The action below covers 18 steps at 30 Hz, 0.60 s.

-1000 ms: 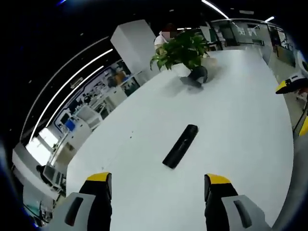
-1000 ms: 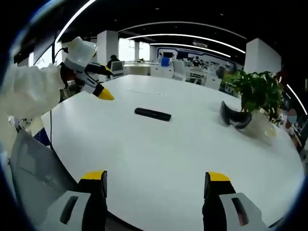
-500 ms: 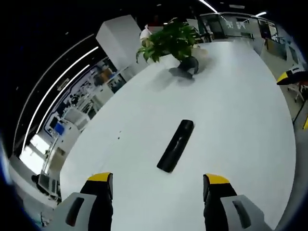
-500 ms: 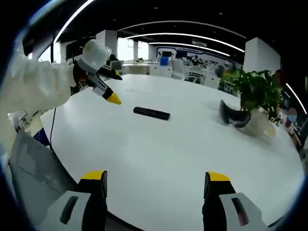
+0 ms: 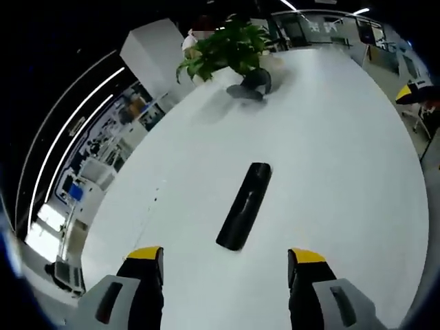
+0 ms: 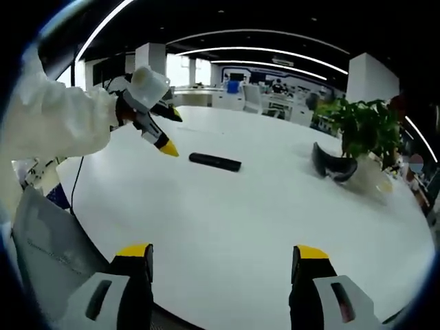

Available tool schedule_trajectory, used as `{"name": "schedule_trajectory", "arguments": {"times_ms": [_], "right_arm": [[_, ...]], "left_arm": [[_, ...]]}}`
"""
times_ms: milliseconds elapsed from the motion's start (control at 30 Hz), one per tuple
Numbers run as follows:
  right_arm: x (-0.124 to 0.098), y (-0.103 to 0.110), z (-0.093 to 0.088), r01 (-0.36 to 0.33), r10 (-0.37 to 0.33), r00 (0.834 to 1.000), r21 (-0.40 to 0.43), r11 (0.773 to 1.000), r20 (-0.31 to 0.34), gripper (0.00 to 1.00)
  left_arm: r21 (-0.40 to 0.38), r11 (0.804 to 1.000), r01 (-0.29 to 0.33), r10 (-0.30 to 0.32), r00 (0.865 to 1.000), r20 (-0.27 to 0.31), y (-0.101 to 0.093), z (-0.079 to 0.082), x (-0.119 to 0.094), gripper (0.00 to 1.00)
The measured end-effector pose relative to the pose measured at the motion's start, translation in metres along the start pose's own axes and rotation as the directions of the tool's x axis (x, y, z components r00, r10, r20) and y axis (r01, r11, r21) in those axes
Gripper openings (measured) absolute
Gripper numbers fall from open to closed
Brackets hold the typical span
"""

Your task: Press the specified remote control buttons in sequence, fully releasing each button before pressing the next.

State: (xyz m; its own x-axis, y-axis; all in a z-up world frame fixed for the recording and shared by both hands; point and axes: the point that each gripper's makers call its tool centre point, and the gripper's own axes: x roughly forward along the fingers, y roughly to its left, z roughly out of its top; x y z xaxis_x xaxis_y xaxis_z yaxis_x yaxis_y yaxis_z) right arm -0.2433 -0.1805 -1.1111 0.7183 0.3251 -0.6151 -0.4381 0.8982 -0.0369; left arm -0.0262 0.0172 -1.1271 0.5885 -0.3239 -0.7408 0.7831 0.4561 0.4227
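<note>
Remote control is seen flat on the white table, long axis running away between the widely parted jaws of the left gripper, the nearer one; the right gripper, equally spread, is held well apart.

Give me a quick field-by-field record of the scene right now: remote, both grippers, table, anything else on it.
remote control: black, lying flat on the white table, untouched
left gripper: jaws open, above the table just short of the remote's near end; seen from the right gripper view, yellow tip close to the remote
right gripper: jaws open, over the near table edge, well back from the remote
other items: potted plant; dark headset-like object beside it
contact: none visible
</note>
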Motion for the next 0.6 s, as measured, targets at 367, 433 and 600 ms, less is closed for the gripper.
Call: {"name": "schedule_trajectory", "arguments": {"times_ms": [367,433,600], "right_arm": [[0.002,0.0,-0.004,-0.002,0.002,1.0,0.001,1.0,-0.022,0.82],[0.002,0.0,-0.005,-0.001,0.001,1.0,0.002,1.0,-0.027,0.82],[0.002,0.0,-0.007,0.0,0.001,0.999,0.005,1.0,-0.039,0.81]], "left_arm": [[0.035,0.998,0.06,-0.058,0.996,-0.061,0.001,-0.008,0.034,0.67],[0.066,0.996,0.066,-0.062,0.996,-0.07,0.0,-0.007,0.039,0.65],[0.071,0.994,0.089,-0.083,0.993,-0.083,0.001,-0.008,0.051,0.64]]}}
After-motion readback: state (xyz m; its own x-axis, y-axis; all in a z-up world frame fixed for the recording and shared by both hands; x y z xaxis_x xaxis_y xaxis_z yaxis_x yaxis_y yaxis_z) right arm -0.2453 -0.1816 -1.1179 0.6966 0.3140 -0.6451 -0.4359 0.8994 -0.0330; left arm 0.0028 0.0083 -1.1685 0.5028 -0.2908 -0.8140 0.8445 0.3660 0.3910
